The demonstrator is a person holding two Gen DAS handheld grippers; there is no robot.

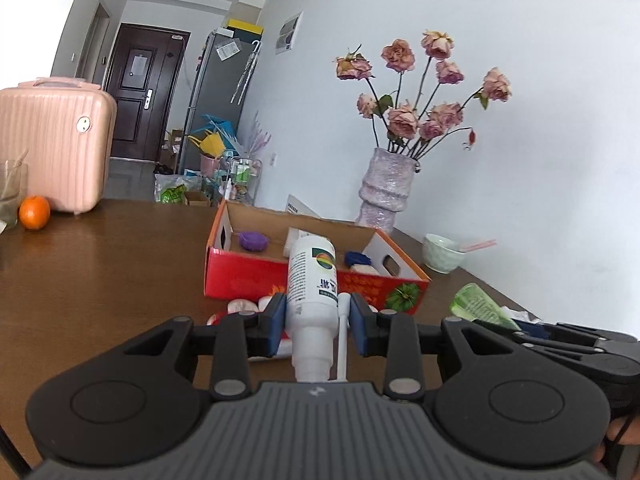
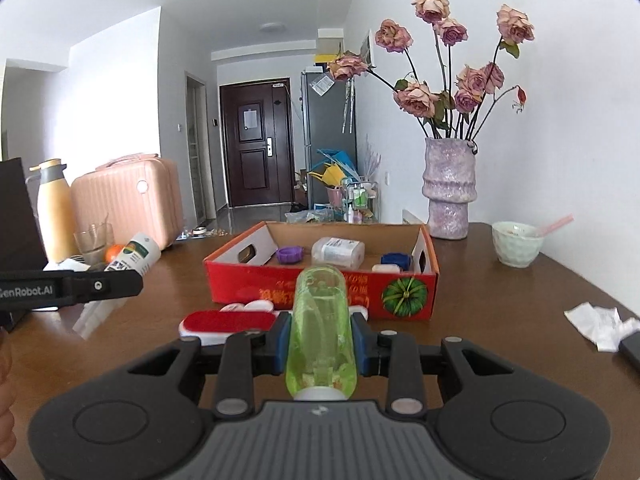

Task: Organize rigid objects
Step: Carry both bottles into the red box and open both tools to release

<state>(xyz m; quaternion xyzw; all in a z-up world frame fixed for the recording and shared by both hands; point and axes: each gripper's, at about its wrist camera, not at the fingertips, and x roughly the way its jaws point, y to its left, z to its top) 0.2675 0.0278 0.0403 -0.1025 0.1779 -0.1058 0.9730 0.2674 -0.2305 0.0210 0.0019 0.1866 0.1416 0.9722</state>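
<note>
My left gripper [image 1: 318, 320] is shut on a white bottle [image 1: 312, 280] with a green and orange label, its bottom pointing away towards the red cardboard box [image 1: 240, 276]. In the right wrist view my right gripper [image 2: 320, 338] is shut on a translucent green bottle [image 2: 320, 312], held in front of the same box [image 2: 248, 284]. Inside the box lie a purple cap [image 2: 289, 255], a clear bottle [image 2: 338, 252], a blue cap [image 2: 396, 259] and a small white piece [image 2: 386, 268]. The white bottle [image 2: 134, 258] also shows at the left of the right wrist view.
A red and white brush-like item [image 2: 228, 322] and small white pieces [image 2: 248, 306] lie before the box. A vase of dried roses [image 2: 450, 196], a bowl with a pink spoon [image 2: 516, 244], crumpled tissue [image 2: 600, 322], a pink suitcase [image 2: 128, 204], a yellow flask [image 2: 56, 208] and an orange [image 1: 35, 212] stand around.
</note>
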